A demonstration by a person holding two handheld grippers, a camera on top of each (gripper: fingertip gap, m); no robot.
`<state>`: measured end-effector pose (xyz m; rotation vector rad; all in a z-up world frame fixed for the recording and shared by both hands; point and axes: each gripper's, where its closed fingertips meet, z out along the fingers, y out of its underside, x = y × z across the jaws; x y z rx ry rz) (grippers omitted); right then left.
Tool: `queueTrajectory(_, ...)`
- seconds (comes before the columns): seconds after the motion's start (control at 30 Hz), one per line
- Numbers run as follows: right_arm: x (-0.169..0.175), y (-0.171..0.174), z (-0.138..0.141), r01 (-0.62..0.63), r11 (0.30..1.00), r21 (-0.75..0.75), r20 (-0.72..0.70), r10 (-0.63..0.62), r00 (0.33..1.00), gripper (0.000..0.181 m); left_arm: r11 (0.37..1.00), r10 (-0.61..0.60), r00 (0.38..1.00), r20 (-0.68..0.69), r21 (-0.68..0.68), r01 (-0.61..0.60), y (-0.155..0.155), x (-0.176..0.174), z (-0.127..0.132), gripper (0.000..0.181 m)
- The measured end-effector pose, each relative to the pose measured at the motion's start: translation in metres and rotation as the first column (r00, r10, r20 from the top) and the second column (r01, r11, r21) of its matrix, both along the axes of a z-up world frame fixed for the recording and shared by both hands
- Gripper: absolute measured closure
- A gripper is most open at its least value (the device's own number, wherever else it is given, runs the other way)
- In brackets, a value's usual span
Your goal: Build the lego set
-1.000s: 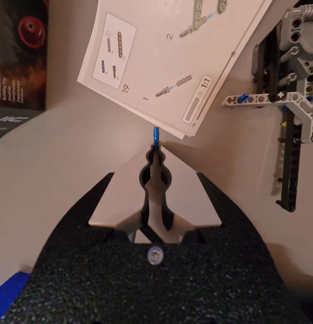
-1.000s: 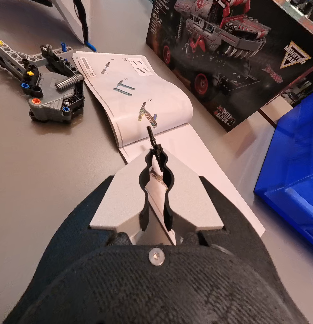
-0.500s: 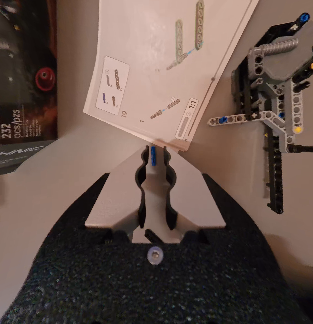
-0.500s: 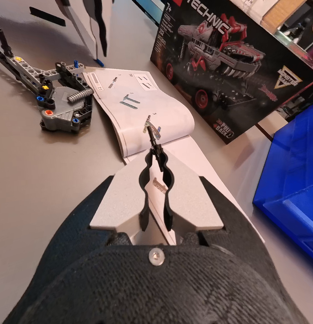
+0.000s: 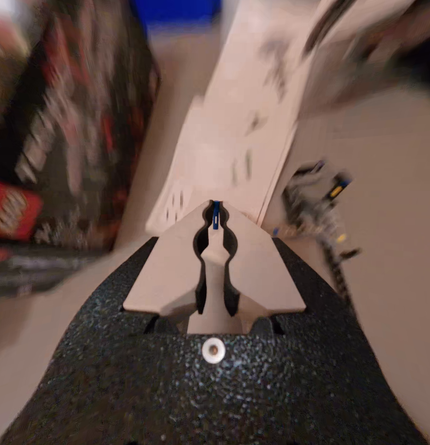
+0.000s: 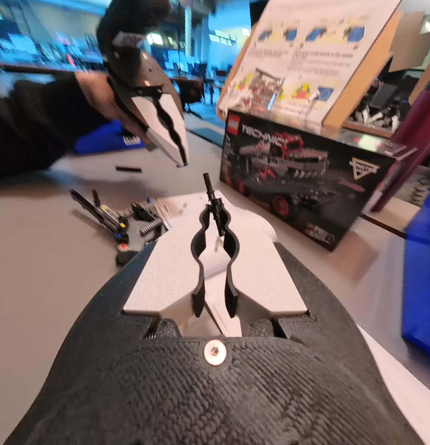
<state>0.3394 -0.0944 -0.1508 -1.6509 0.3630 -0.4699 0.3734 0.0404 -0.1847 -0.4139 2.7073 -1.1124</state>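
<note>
Above the grey table (image 6: pixel 36 240), the right gripper (image 6: pixel 215 212) has its jaws clamped on a black pin (image 6: pixel 212 201), which sticks up and tilts slightly left past the fingertips. Up and to the left in the right wrist view, the left gripper (image 6: pixel 182 162) hangs in the air with its tips pointing down toward the pin but apart from it; its jaws are together on a small blue pin (image 5: pixel 216 215), seen sharply in the blurred left wrist view. On the table to the left lies the half-built grey and black model (image 6: pixel 134 231), touching the open instruction booklet (image 6: pixel 247 224). The set's box (image 6: pixel 305 173) stands far right, with a blue bin (image 6: pixel 421 277) at the right edge.
</note>
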Motion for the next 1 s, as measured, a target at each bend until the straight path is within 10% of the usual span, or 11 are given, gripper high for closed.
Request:
queueTrajectory(0.03,-0.003,0.005,0.009,-0.027,0.998,0.062,-0.002,0.027,1.0,0.176,0.986,-0.047,0.997,0.056,-0.16,0.055,-0.019,-0.007,0.028,0.18)
queueTrajectory(0.2,-0.024,0.039,0.047,-0.168,0.939,0.301,0.019,0.171,0.985,0.175,0.673,-0.155,0.95,0.271,-0.675,0.303,-0.071,-0.063,0.137,0.179)
queueTrajectory(0.37,-0.04,0.069,0.073,-0.223,0.861,0.458,0.074,0.213,0.974,0.176,0.48,-0.194,0.931,0.31,-0.797,0.366,-0.077,-0.091,0.164,0.179)
queueTrajectory(0.7,-0.023,0.064,0.092,0.176,0.887,0.427,0.156,-0.264,0.952,0.176,0.478,0.137,0.94,0.314,-0.852,0.215,-0.078,-0.078,0.178,0.179)
queueTrajectory(1.0,-0.028,0.066,0.102,0.247,0.882,0.402,0.217,-0.354,0.91,0.176,0.479,0.215,0.928,0.306,-0.861,0.173,-0.09,-0.089,0.171,0.179)
